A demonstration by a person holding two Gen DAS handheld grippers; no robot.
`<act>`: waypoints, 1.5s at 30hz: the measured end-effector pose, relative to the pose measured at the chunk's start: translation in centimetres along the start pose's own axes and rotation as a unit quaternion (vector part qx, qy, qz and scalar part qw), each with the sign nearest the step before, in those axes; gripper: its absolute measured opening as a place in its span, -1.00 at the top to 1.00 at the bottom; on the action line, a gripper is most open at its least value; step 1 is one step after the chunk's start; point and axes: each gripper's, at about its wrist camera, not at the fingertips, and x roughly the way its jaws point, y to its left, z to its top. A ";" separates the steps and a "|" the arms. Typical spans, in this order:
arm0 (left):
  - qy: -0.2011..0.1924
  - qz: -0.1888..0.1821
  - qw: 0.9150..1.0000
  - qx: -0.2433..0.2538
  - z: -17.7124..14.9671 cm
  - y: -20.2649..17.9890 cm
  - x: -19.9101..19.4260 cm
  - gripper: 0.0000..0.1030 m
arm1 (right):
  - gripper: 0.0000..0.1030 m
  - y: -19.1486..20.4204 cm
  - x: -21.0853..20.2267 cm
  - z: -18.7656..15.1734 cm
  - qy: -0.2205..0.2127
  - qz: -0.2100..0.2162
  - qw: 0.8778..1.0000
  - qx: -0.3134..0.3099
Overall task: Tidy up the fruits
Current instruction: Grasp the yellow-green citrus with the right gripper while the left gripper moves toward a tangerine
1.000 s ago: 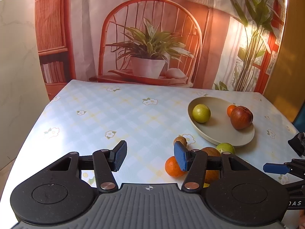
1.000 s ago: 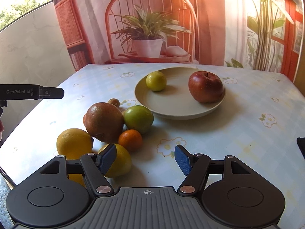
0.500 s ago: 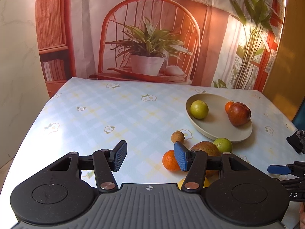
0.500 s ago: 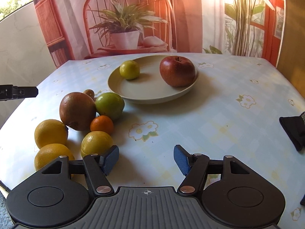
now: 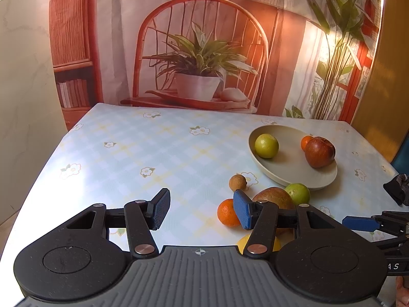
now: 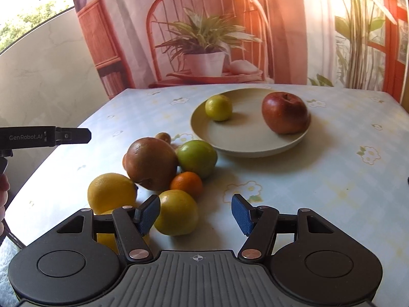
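Tablecloth (image 6: 332, 179) in pale blue check with small flowers covers the whole working surface, and everything sits on it. Toward the far right lies the beige plate (image 6: 255, 148), which already carries a red apple (image 6: 285, 112), a small yellow-green fruit (image 6: 218, 107) and, seen only from the left wrist view, a small orange fruit (image 5: 305, 142) tucked behind the apple.

Just near and left of the plate a loose cluster waits on the cloth: a large brown fruit (image 6: 150, 163), touching a green apple (image 6: 196, 157), then three yellow citrus, one at the left (image 6: 111, 192), one nearest the right gripper (image 6: 176, 212) and one mostly hidden beneath its left finger; a mandarin (image 6: 186, 183) and a tiny brown fruit (image 6: 163, 136) complete it.

By this count three fruits are placed and about seven remain, so the job looks under halfway.

Both the left gripper (image 5: 202, 212) and the right gripper (image 6: 195, 215) stand with fingers apart, nothing between them.
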 end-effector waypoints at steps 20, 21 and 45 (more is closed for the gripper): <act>0.039 -0.016 0.999 -0.008 -0.7 0.4 1.5 -0.11 | 0.18 -1.5 0.9 -1.1 0.022 0.049 0.997 0.060; 0.043 -0.019 0.999 -0.009 -0.8 0.5 1.8 -0.11 | 0.18 -1.5 0.8 -1.2 0.018 0.041 0.997 0.055; 0.090 -0.086 0.992 0.035 -0.3 0.1 7.6 -0.01 | 0.18 -3.1 0.1 -1.6 -0.005 0.024 0.997 0.068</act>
